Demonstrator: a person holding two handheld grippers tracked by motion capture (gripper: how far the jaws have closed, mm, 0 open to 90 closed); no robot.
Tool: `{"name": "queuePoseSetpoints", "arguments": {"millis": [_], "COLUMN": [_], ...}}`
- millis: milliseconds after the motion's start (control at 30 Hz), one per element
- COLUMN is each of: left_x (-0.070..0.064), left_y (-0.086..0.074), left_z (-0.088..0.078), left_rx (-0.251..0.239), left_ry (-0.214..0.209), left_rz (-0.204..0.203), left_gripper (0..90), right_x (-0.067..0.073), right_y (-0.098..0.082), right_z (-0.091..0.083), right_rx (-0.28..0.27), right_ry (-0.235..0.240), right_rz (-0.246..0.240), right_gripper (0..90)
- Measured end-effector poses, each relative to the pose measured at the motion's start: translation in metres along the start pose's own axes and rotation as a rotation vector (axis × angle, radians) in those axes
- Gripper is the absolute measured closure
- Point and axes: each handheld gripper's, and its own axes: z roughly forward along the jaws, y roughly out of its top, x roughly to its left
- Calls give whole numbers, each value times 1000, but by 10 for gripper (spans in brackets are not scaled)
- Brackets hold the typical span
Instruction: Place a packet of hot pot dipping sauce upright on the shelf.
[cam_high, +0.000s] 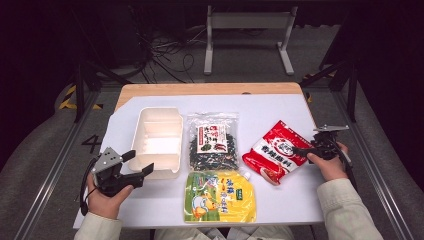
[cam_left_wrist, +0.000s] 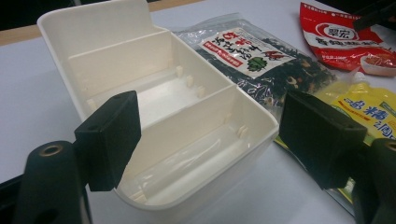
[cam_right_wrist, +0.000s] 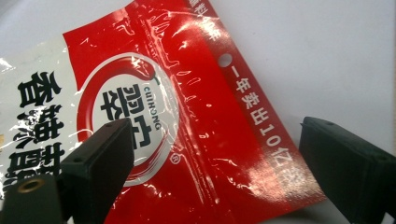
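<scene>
A white divided box (cam_high: 137, 131) stands empty at the table's left. My left gripper (cam_high: 140, 161) is open at the box's near corner. In the left gripper view one jaw hangs over the box's (cam_left_wrist: 261, 119) inside and the other outside its wall, neither pressing. A red seasoning packet (cam_high: 274, 152) lies flat at the right. My right gripper (cam_high: 301, 149) is open just above its right end. In the right gripper view the jaws stand wide over the packet (cam_right_wrist: 154, 93), with my gripper (cam_right_wrist: 215, 135) holding nothing.
A clear bag of dark dried seaweed (cam_high: 212, 142) lies beside the box, and a yellow spouted pouch (cam_high: 219, 196) lies at the front. All rest on a white sheet (cam_high: 290, 200) over a wooden tabletop. A metal stand (cam_high: 247, 30) is on the floor beyond.
</scene>
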Motion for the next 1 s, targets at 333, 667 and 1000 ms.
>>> {"name": "queuePoseSetpoints", "arguments": {"millis": [333,667,1000], "left_x": [0,-2,-3], "left_y": [0,0,1], "left_z": [2,5,6], "left_rx": [13,22,25], "left_ry": [-9,-11,-20], "left_rz": [-2,0,7], "left_gripper": [218,218,218], "right_x": [6,16,23], "right_y": [-1,-2,-2], "right_z": [2,3,-2], "right_rx": [12,38,31], "right_ry": [-3,-32,-14], "right_rz": [-54,-131,-165], "right_gripper": [97,161,446]}}
